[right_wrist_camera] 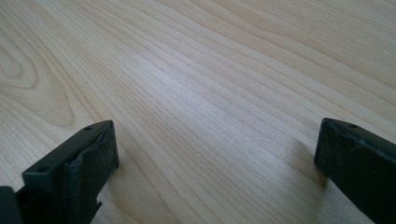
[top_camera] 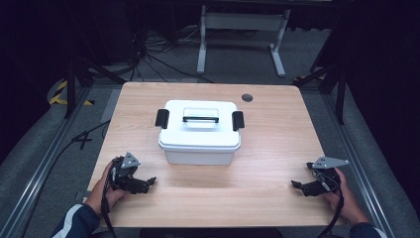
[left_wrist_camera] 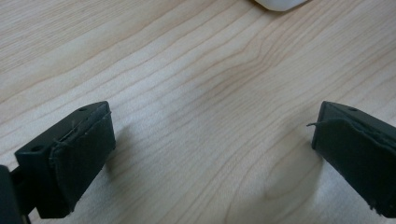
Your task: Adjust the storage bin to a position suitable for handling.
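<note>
White plastic is what we see at the middle of the tabletop (top_camera: 277, 148): a lidded box (top_camera: 199, 133) with a clear handle on its lid and a black latch at each end, both latches folded against the lid. We hold our left gripper (top_camera: 143, 184) low over the near left part of the tabletop, just off the box's near left corner, its jaws spread wide with bare wood between them. In the left gripper view (left_wrist_camera: 212, 154) a rounded white corner of the box (left_wrist_camera: 279, 4) peeks in at the top edge, well ahead of the jaws. We hold our right gripper (top_camera: 303, 186) near the right edge, well apart from the box, pointing inward. In the right gripper view (right_wrist_camera: 215, 163) its jaws also stand wide apart over plain wood grain, pinching nothing.
</note>
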The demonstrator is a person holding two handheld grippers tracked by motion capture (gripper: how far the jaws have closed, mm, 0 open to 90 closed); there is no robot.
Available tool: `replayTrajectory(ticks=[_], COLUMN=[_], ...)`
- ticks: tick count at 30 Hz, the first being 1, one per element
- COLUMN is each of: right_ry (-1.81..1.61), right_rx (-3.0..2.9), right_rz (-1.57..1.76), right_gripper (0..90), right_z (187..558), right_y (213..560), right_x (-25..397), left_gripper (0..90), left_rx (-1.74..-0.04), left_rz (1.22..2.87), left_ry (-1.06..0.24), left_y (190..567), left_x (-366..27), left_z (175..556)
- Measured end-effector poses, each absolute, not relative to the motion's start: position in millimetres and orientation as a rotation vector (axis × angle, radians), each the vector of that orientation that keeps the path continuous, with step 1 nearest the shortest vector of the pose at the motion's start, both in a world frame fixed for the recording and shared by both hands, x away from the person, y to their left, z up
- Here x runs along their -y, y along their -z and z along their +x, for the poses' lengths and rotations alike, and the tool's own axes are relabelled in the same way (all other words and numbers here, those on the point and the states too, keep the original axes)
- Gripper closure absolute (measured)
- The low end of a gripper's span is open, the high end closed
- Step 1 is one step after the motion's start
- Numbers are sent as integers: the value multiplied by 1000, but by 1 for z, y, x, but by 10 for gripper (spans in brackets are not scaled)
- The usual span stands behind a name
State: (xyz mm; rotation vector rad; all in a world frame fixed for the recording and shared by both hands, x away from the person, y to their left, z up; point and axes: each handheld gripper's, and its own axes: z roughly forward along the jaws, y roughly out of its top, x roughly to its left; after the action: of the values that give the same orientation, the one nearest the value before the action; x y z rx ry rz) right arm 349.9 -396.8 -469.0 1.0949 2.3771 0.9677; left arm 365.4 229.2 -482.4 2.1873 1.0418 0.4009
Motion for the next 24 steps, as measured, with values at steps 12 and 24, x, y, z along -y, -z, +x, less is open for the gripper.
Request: replayTrajectory(ticks=[12,24], right_ry=[-980,-945], right_rx=[-2409,-2458], right_rz=[1039,1025], right_gripper=[3,20], right_z=[348,353], right_y=[469,465], right_x=[399,398], left_gripper=[1,0], left_rx=[-979,-944], left_rz=[2210,2226], left_ry=[-366,-345], left_y=[482,482], left_x=[-227,-228], left_z=[368,371])
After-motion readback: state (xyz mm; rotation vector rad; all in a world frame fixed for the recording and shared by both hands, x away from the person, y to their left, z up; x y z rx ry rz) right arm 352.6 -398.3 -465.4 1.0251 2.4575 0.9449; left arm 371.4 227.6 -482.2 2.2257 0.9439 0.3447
